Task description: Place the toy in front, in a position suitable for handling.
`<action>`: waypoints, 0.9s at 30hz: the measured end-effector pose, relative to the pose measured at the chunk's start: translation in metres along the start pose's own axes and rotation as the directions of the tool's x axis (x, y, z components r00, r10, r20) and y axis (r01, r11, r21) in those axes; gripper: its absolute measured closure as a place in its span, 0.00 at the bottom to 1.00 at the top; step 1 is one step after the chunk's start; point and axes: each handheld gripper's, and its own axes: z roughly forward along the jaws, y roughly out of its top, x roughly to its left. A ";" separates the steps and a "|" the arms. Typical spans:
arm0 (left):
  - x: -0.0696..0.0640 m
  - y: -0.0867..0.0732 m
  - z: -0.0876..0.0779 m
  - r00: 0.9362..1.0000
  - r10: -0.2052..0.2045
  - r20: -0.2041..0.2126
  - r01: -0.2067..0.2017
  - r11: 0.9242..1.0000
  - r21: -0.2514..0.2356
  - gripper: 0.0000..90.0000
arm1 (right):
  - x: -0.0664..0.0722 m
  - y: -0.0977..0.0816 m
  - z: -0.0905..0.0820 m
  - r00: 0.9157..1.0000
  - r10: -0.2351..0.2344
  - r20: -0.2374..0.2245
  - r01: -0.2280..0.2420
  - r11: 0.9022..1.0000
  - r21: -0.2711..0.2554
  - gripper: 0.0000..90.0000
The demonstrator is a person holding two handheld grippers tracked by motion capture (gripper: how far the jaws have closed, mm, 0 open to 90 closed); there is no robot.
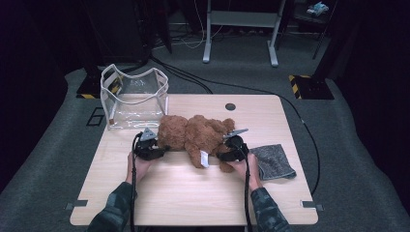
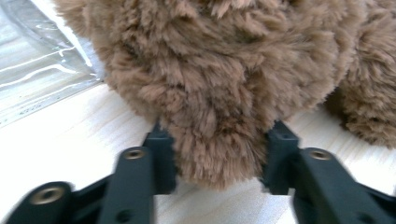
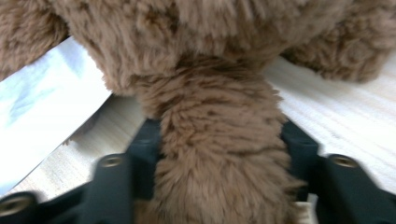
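Note:
A brown plush teddy bear lies across the middle of the wooden table, a white tag hanging on its near side. My left gripper is at the bear's left end. In the left gripper view its two black jaws press on a rounded lump of the bear's fur. My right gripper is at the bear's right end. In the right gripper view its jaws clamp a furry limb, with the white tag to the left.
A clear plastic bag with white edging stands open at the table's back left, just behind the bear. A folded grey cloth lies at the right edge. A dark round hole sits near the far edge. Cables cross the floor beyond.

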 end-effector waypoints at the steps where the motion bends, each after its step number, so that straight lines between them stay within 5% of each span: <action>1: 0.000 0.000 0.001 1.000 0.008 -0.008 -0.008 1.000 -0.006 0.69 | -0.001 -0.001 0.000 1.000 0.002 -0.004 -0.002 1.000 -0.002 0.63; 7: -0.004 0.003 0.001 0.999 0.026 -0.019 -0.027 0.999 -0.030 0.83 | 0.000 -0.002 -0.004 1.000 -0.015 -0.002 0.015 0.999 -0.033 0.80; 15: -0.013 0.010 -0.010 0.998 0.053 -0.031 -0.056 0.993 -0.100 0.85 | 0.008 0.002 -0.025 0.997 -0.043 0.070 0.051 0.991 -0.122 0.82; 27: -0.035 0.006 -0.037 0.991 0.128 -0.029 -0.131 0.978 -0.163 0.85 | 0.033 -0.016 -0.062 0.982 -0.132 0.133 0.154 0.973 -0.170 0.82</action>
